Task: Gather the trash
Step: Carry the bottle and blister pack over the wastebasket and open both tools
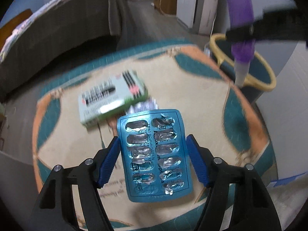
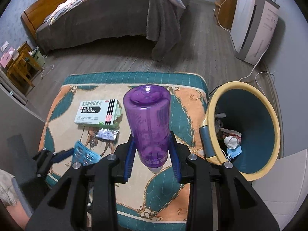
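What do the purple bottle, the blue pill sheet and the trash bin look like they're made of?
Purple bottle: translucent glossy plastic, light shows through it.
Blue pill sheet: foil-backed blister pack, torn silvery pockets crinkle and shine.
Trash bin: probably hard plastic, smooth teal inside with a yellow rim; it could be something else.

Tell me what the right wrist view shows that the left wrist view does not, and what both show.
Only the right wrist view shows the inside of the bin, with a blue mask and other trash in it, and the bedside table.

Only the left wrist view shows the pack's foil side, with its pockets torn open.

Both show the left tool shut on the pack, the right tool shut on the purple bottle, the box on the mat, the bed and the white unit.
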### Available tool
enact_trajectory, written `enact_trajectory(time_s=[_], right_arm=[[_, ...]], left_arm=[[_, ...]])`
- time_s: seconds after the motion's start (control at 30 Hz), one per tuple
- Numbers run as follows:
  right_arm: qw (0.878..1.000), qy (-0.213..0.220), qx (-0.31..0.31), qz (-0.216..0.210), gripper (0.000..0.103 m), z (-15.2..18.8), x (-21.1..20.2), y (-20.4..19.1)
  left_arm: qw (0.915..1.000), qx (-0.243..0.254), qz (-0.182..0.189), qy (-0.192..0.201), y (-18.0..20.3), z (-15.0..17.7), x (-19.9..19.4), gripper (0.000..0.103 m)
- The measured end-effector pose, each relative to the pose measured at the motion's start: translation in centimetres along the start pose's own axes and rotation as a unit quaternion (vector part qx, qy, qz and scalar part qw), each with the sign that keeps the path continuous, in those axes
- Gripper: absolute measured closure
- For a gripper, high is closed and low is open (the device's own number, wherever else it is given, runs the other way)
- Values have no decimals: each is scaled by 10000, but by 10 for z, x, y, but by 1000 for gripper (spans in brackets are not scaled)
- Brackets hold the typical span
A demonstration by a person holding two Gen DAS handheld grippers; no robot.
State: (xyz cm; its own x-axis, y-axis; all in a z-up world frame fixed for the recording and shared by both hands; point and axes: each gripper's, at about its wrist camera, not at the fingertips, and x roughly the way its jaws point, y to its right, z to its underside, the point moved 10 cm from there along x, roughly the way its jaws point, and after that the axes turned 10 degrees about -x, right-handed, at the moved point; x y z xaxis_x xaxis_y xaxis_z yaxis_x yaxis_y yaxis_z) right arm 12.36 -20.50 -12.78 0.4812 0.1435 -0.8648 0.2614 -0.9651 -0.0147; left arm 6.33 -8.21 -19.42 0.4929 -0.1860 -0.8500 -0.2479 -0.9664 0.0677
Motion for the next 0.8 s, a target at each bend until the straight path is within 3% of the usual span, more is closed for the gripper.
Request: enact_trajectory(time_s=[0.2, 0.43, 0.8], right_arm=[[9999, 99, 84, 15, 71, -5, -6, 11], [9994, 201, 273, 10, 71, -8, -11, 28], [9983, 288, 504, 88, 71, -11, -15, 57]], left_arm=[[9996, 74, 10, 280, 9, -39, -15, 32], [9980, 431, -86, 446, 20, -58, -19, 32], [9974, 536, 127, 470, 54, -86, -7, 32]])
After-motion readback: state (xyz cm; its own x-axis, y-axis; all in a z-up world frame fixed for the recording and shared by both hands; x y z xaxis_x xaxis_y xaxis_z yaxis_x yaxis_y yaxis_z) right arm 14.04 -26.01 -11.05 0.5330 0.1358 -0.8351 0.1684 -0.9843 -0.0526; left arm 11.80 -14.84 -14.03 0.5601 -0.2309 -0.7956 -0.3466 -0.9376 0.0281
